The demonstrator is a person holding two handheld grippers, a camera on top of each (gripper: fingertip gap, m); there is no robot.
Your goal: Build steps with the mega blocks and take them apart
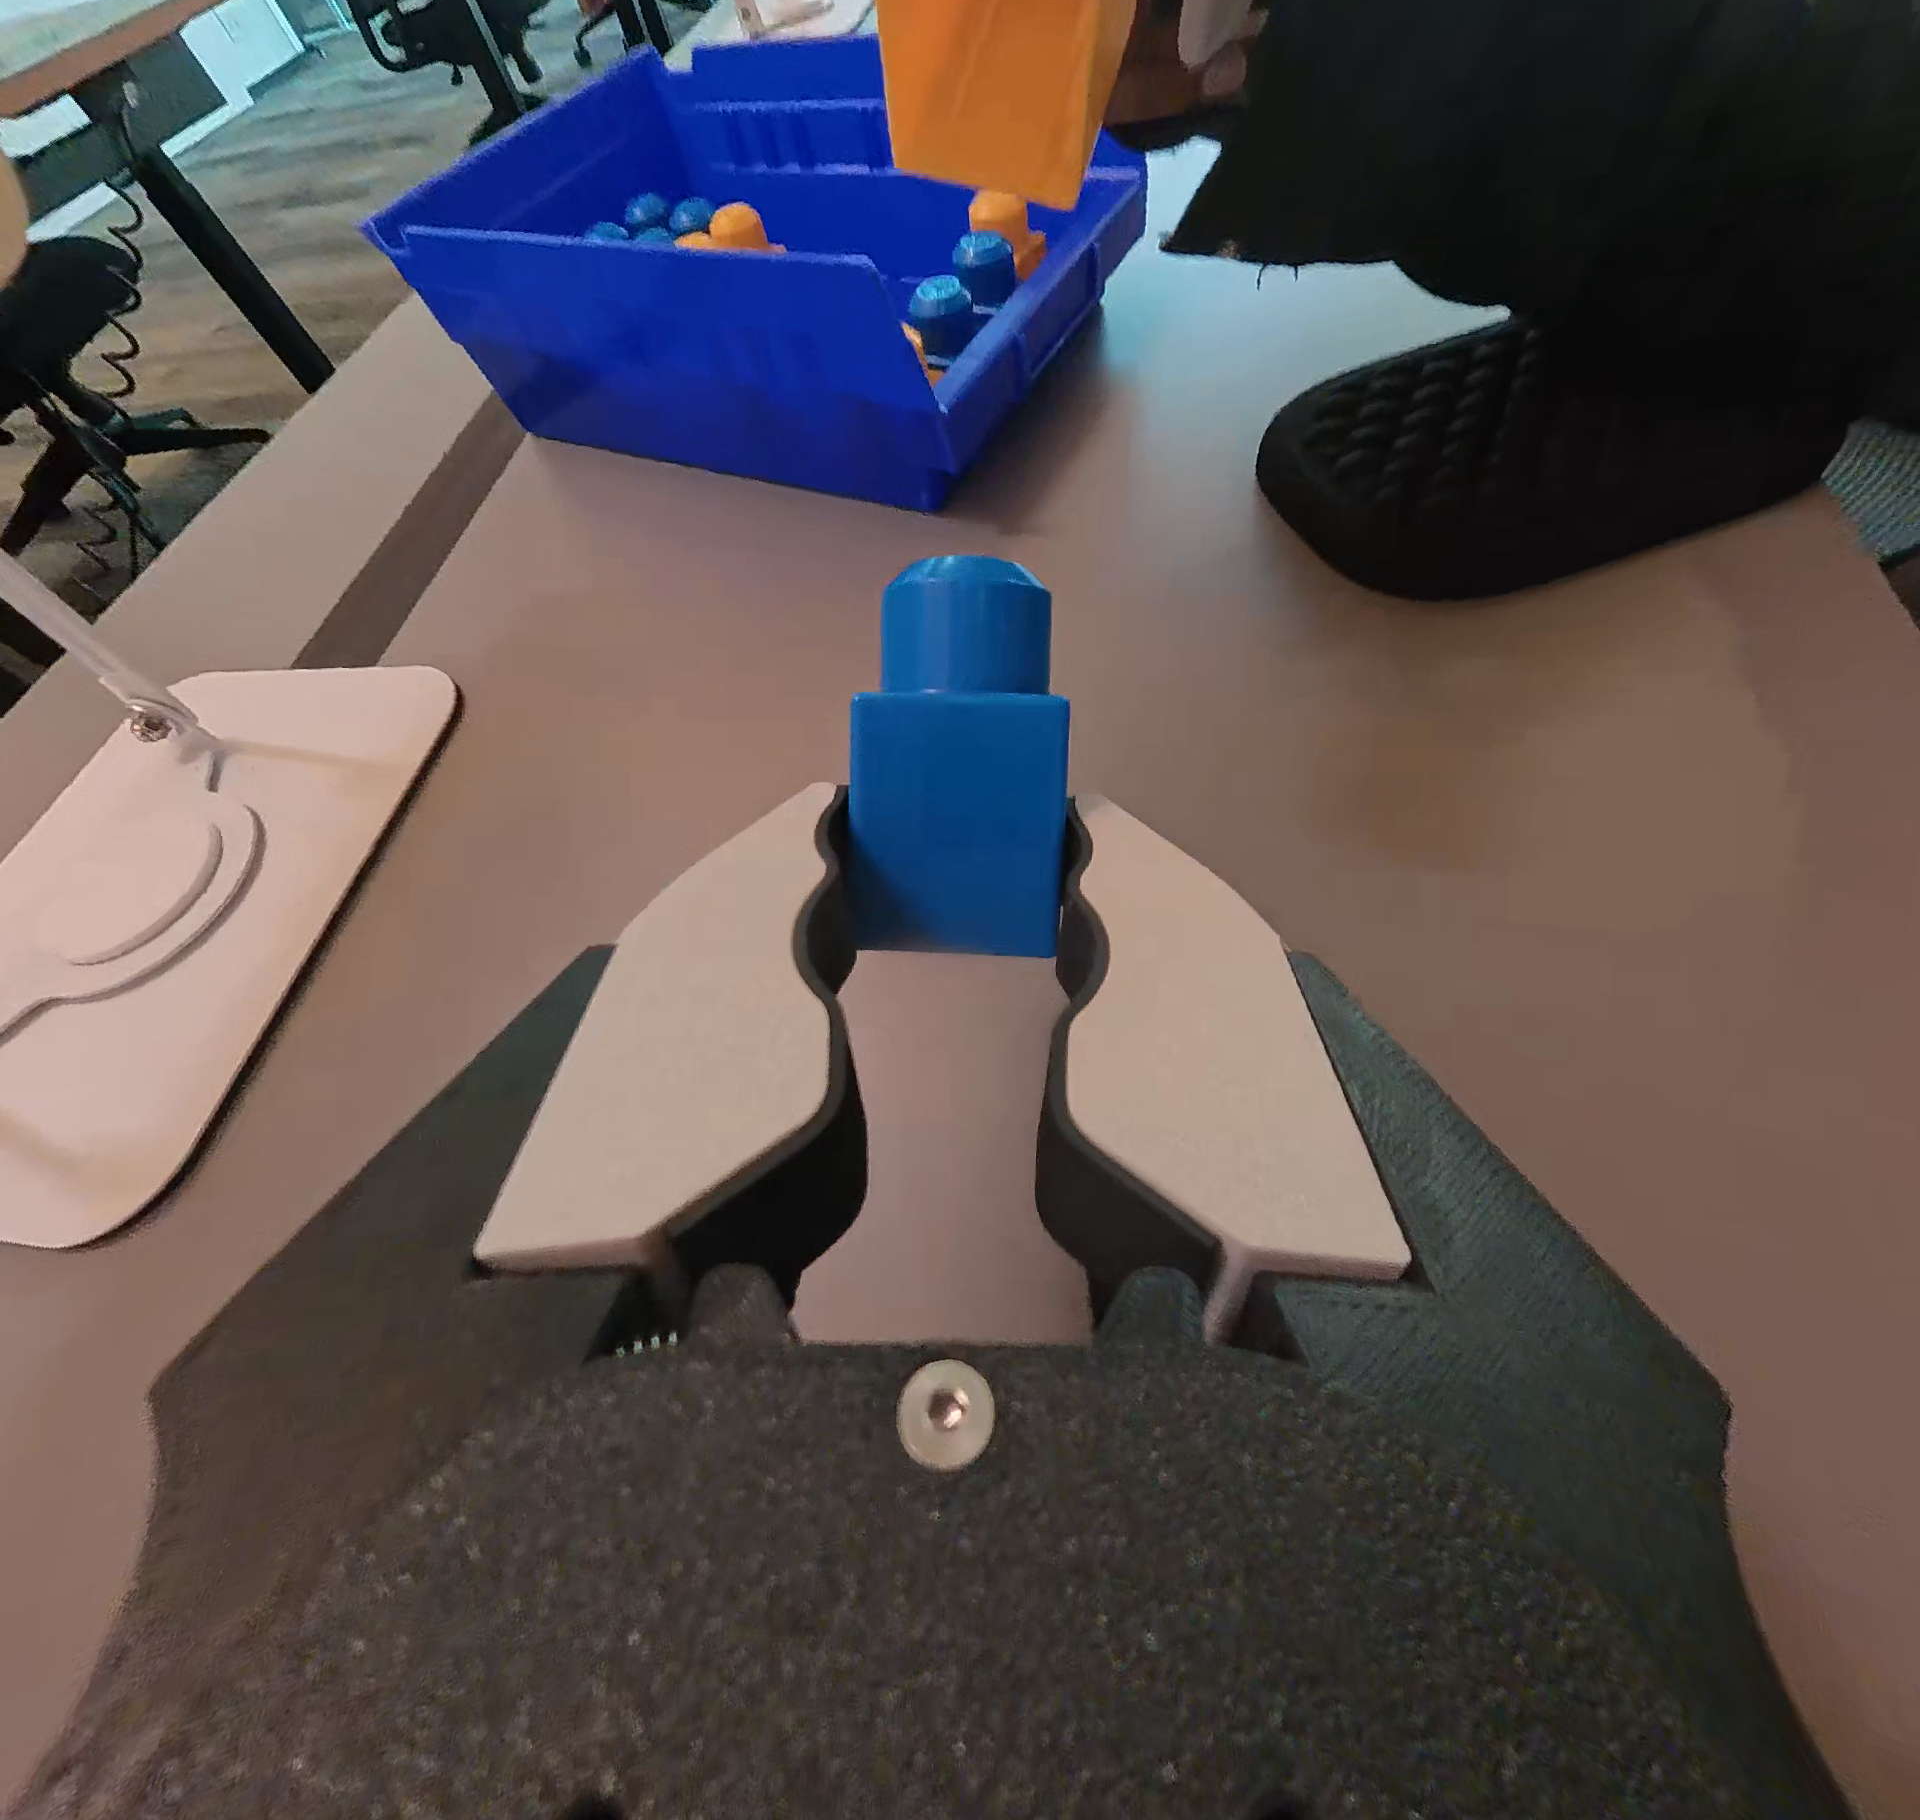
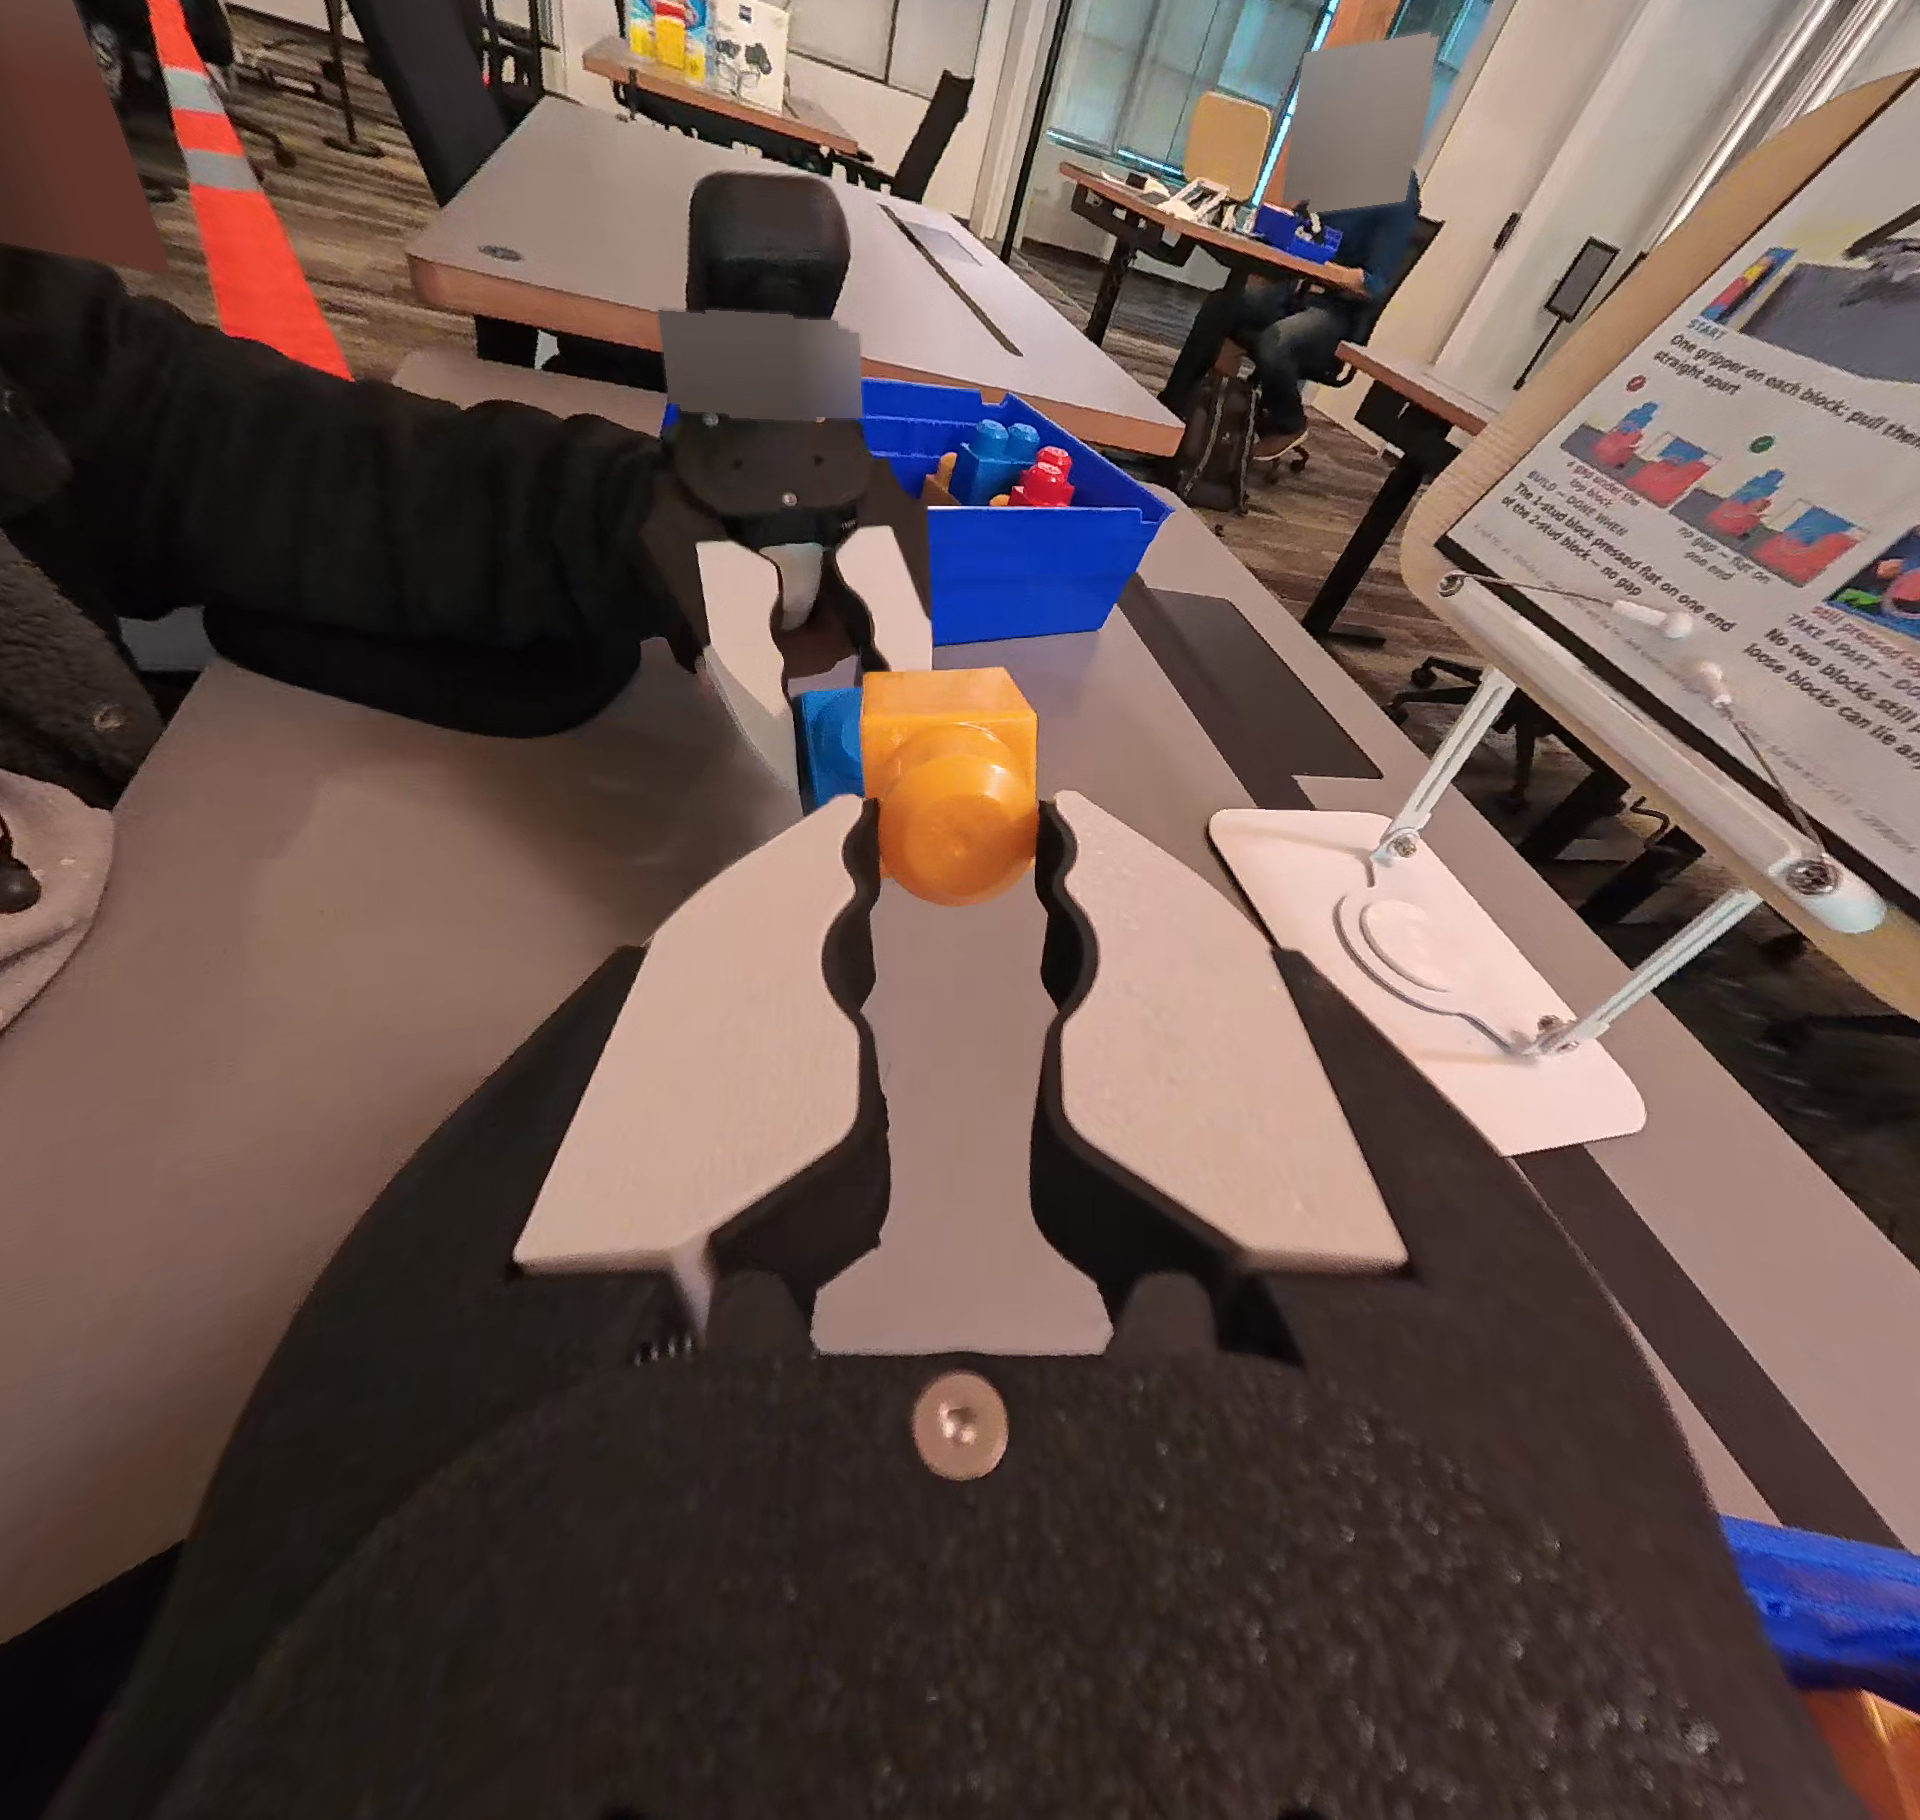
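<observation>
Two single-stud plastic blocks are gripped above the bench [image 1: 1351, 783]: your left claw [image 1: 958, 835] clamps the blue block [image 1: 961, 814], your right claw [image 2: 956, 835] pinches the orange block [image 2: 951, 762] by its stud. That round stud could slip or twist when you press. An instruction board [image 2: 1714, 482] carries printed writing.

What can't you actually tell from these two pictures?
- Left wrist view: the orange block runs off the top edge, so what holds it is cut off.
- Right wrist view: the blue block sits mostly behind the orange block.
- Both views: the blue bin walls hide most blocks inside.
</observation>
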